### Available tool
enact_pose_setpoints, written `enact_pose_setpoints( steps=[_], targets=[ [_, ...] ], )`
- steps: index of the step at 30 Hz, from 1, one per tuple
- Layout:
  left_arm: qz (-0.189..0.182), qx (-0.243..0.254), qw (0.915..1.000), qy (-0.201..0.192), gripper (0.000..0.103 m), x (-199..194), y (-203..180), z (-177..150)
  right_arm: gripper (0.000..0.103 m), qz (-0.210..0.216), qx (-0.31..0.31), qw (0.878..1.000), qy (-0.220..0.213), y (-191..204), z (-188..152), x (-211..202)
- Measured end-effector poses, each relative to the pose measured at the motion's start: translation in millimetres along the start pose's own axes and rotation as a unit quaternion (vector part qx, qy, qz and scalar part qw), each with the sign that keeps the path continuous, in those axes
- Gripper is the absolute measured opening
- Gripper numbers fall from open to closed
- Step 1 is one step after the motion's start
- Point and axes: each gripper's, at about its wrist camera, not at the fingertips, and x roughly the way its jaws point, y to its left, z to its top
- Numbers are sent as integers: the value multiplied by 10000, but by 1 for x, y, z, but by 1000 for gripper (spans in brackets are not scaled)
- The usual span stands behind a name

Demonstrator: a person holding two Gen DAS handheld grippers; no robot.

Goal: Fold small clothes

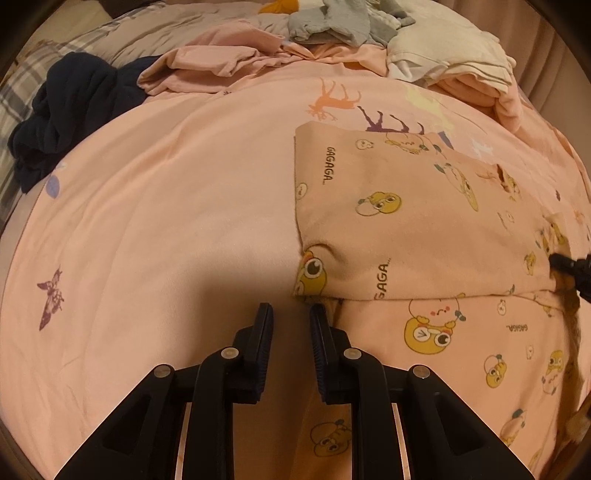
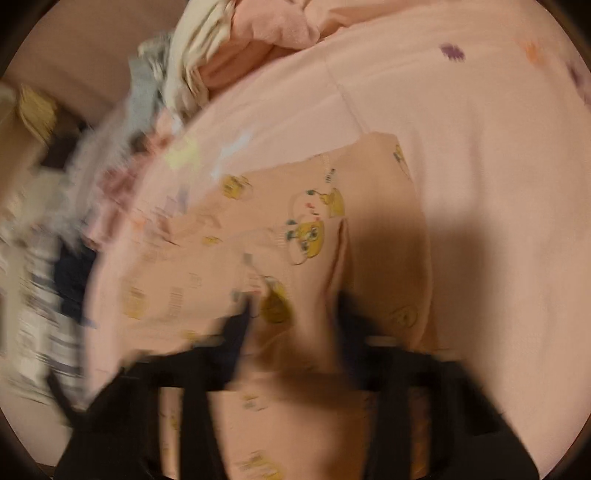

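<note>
A small pink garment printed with yellow cartoon faces and "GAGAGA" (image 1: 413, 229) lies partly folded on the pink bedsheet (image 1: 166, 221); one flap is laid over the lower part. My left gripper (image 1: 291, 314) is open and empty, just at the garment's near left corner. The right gripper's tip (image 1: 569, 264) shows at the garment's right edge. In the blurred right wrist view, the right gripper (image 2: 295, 306) hangs above the garment (image 2: 303, 229) with fabric between its fingers; whether it grips is unclear.
A dark navy garment (image 1: 74, 110) lies at the far left. Crumpled pink cloth (image 1: 221, 62), grey clothes (image 1: 332, 22) and a cream folded item (image 1: 443, 48) pile up at the back. A plaid blanket (image 1: 22, 85) is at the left edge.
</note>
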Motion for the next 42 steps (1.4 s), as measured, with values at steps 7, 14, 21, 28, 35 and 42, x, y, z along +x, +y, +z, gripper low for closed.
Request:
enact_pose_setpoints(
  steps=[7,14,21,28,35,42],
  targets=[
    [435,209,9988,-96,18,-2,-11,0,5,-78,15,9981,-618,-17,5,-33],
    [785,444,9955,-301,18,3,-20,-3,9,-371,54,9988,-302,-35,4,-20],
    [959,-37,9948,-341,18,3,5,3,14,-673,-55,9974,-236,-30,2,-22],
    [458,-697,9963,-215,18,-15,52,4,47,-635,-88,9967,-491,-28,-4,-56],
    [-411,-324,9954,-797,18,-38,-6,36,25,-93,-482,9966,-662,7,-1,-65],
    [-117,278,9994,-162,18,27,-49,36,4,-463,-699,9961,260,9,-15,2]
  ],
)
